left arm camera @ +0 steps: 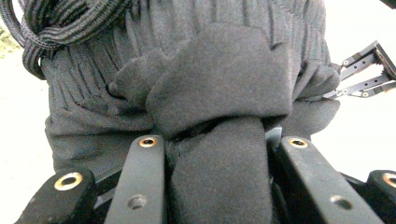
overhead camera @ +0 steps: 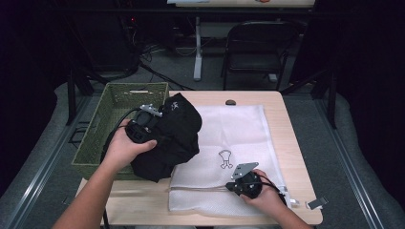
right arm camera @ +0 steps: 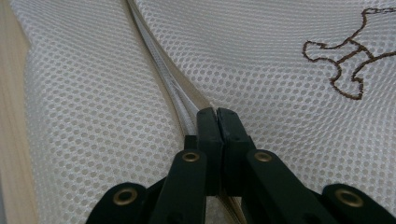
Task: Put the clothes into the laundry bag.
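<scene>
Left tool (left arm camera: 215,154) clamping black garment (overhead camera: 176,136); right tool (right arm camera: 217,116) pinched on mesh bag (overhead camera: 239,129) edge.

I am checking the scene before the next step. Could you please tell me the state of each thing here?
black garment: bunched, held up between basket and bag
left gripper: shut on the garment
white mesh bag: flat on the table
right gripper: shut on the bag's zip edge
green basket: upright

No legible text or numbers. White mesh bag (overhead camera: 239,138) bore a brown outline emblem (right arm camera: 348,60); black garment (overhead camera: 176,136) a small white logo, unreadable.
</scene>
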`<state>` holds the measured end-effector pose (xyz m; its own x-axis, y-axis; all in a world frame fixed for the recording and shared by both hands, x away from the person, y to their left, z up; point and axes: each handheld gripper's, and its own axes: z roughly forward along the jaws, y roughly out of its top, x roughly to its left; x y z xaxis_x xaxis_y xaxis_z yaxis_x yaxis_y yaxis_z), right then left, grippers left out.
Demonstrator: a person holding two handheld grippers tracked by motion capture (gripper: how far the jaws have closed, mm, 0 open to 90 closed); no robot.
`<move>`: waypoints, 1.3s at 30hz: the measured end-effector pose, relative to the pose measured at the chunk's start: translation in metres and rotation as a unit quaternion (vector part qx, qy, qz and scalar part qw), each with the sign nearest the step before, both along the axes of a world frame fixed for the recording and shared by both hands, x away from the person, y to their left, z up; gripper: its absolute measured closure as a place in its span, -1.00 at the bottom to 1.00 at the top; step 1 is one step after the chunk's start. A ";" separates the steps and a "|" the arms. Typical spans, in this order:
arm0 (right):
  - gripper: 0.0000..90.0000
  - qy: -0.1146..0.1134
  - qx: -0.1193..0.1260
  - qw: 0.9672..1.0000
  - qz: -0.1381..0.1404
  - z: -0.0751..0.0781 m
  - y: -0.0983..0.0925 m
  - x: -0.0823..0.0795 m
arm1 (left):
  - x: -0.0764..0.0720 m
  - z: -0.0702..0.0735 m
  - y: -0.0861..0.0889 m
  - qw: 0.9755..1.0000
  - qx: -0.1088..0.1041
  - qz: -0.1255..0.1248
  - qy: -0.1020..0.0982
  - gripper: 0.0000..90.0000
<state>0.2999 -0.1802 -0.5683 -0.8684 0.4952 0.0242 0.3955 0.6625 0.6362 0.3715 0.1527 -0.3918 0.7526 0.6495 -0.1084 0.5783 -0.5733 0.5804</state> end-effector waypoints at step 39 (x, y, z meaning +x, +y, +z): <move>0.98 -0.040 0.015 0.999 -0.003 0.055 -0.003 0.044 | -0.009 -0.004 0.002 1.000 -0.008 -0.006 0.000 0.47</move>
<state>0.3442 -0.1834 -0.5130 -0.8655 0.5000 -0.0299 0.3461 0.6402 0.6858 0.3629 0.1550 -0.3959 0.7601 0.6389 -0.1186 0.5719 -0.5710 0.5889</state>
